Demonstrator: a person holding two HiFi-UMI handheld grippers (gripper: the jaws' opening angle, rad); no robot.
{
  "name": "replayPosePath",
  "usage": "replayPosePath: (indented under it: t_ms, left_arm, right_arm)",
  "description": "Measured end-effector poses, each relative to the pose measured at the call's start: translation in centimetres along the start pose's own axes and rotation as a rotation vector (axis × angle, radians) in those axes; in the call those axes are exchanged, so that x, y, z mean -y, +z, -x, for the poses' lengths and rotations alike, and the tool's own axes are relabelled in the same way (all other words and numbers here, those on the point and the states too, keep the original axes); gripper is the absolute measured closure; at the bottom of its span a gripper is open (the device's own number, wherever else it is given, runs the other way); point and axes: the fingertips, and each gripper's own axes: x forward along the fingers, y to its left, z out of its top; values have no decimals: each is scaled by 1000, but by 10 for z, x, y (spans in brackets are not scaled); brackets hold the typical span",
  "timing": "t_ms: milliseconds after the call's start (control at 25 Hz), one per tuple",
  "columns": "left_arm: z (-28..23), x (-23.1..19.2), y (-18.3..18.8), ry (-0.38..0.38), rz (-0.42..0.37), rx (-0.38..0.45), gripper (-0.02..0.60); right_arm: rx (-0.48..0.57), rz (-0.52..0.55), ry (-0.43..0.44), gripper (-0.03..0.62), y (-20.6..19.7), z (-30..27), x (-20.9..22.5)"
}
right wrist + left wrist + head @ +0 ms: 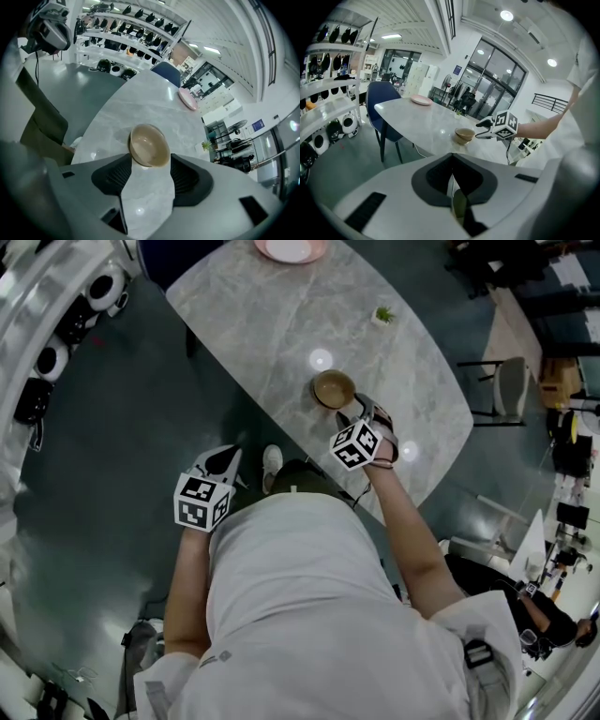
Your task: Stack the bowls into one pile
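Note:
A tan bowl (334, 388) stands on the grey marble table (272, 324), near its edge on my side. In the left gripper view this bowl (464, 135) looks like one nested in another. My right gripper (358, 411) hovers just on my side of it, tilted steeply down. In the right gripper view the bowl (149, 145) sits at the tips of the right gripper (150, 160), whose jaws stand apart and do not press on it. My left gripper (228, 457) hangs off the table over the floor, and in its own view the left gripper (452, 180) is shut and empty.
A pink plate (291, 249) lies at the table's far end and a small potted plant (382, 315) stands near its right edge. An olive chair (305, 474) sits under the near edge, a blue chair (382, 110) at the far end. Shelves (56, 324) line the left.

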Motion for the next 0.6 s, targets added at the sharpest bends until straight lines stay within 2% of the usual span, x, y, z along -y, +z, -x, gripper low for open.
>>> replayPosePath:
  t_ms: [200, 480, 600]
  left_arm:
    - [3, 6, -4, 4, -1, -5, 578]
    - [9, 7, -11, 26, 8, -16, 578]
    - [12, 7, -14, 39, 15, -20, 578]
  right_arm:
    - [2, 20, -2, 388, -6, 1, -11]
    - [-6, 42, -42, 555, -11, -4, -10]
    - [-9, 41, -32, 571, -13, -11, -13]
